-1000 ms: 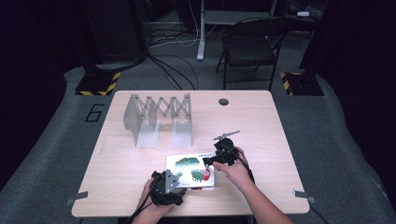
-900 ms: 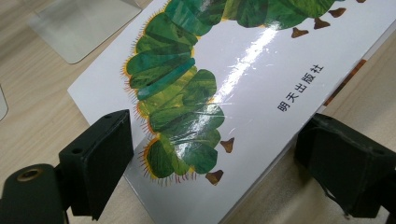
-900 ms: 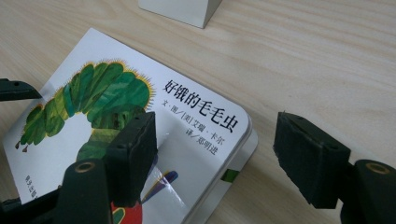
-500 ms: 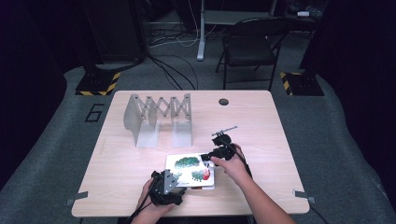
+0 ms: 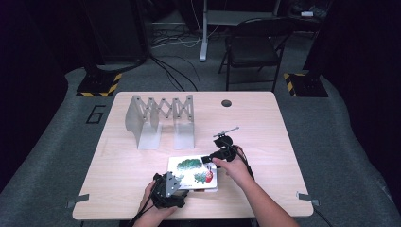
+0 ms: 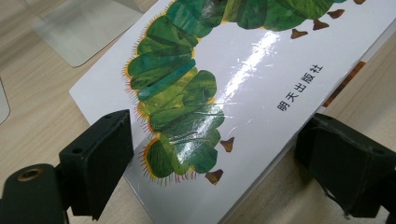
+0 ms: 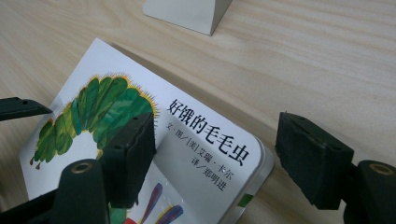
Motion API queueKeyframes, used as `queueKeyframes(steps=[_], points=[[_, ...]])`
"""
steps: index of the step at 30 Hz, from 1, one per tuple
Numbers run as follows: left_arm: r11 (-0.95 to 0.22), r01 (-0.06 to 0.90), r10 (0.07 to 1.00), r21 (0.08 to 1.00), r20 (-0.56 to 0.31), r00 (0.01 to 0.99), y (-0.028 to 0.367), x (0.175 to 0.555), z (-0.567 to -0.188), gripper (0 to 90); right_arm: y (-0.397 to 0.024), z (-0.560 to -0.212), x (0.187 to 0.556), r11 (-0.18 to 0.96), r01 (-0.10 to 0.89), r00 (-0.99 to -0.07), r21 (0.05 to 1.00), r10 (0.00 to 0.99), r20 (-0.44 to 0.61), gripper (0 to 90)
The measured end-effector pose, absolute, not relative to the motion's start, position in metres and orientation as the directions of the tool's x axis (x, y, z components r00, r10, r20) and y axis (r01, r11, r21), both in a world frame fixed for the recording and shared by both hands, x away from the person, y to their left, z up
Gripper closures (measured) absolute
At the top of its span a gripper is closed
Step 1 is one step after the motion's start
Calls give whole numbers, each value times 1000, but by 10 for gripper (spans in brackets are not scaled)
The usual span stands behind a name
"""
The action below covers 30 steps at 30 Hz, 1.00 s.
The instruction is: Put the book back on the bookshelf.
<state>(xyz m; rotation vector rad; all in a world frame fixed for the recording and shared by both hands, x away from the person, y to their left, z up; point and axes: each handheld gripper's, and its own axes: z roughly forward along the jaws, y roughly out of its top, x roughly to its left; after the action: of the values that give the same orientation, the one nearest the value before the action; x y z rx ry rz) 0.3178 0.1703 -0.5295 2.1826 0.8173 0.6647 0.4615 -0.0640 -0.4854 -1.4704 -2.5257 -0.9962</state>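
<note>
A white picture book (image 5: 191, 172) with a green caterpillar on its cover lies near the table's front edge. My left gripper (image 5: 176, 183) is at its near left corner. In the left gripper view my left gripper (image 6: 215, 158) has the book (image 6: 243, 70) wedged corner-first between its pads (image 6: 100, 161), shut on it with the jaws wide. My right gripper (image 5: 209, 160) is at the far right corner. My right gripper (image 7: 215, 154) has just been opening its jaws. One pad hovers over the book (image 7: 196, 126); the other pad (image 7: 313, 158) stands clear beyond the rounded corner.
A grey expanding file rack (image 5: 161, 120) stands behind the book at mid-left; its base (image 7: 187, 11) is close beyond the book. The wooden table (image 5: 283, 142) has a cable hole (image 5: 226, 103) at the back. A folding chair (image 5: 253, 47) stands beyond the table.
The right hand has shifted only slightly at the book's far right corner. The left hand and the book have stayed in place.
</note>
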Motion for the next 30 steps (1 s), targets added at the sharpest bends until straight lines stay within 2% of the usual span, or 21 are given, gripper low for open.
queueKeyframes(steps=[19, 30], points=[[-551, 352, 715, 757, 210, 667, 170, 318, -530, 114, -54, -495, 464, 351, 800, -562, 487, 721, 405, 247], [-550, 353, 723, 757, 219, 655, 168, 318, -530, 112, -53, -495, 464, 360, 795, -570, 488, 719, 398, 252]])
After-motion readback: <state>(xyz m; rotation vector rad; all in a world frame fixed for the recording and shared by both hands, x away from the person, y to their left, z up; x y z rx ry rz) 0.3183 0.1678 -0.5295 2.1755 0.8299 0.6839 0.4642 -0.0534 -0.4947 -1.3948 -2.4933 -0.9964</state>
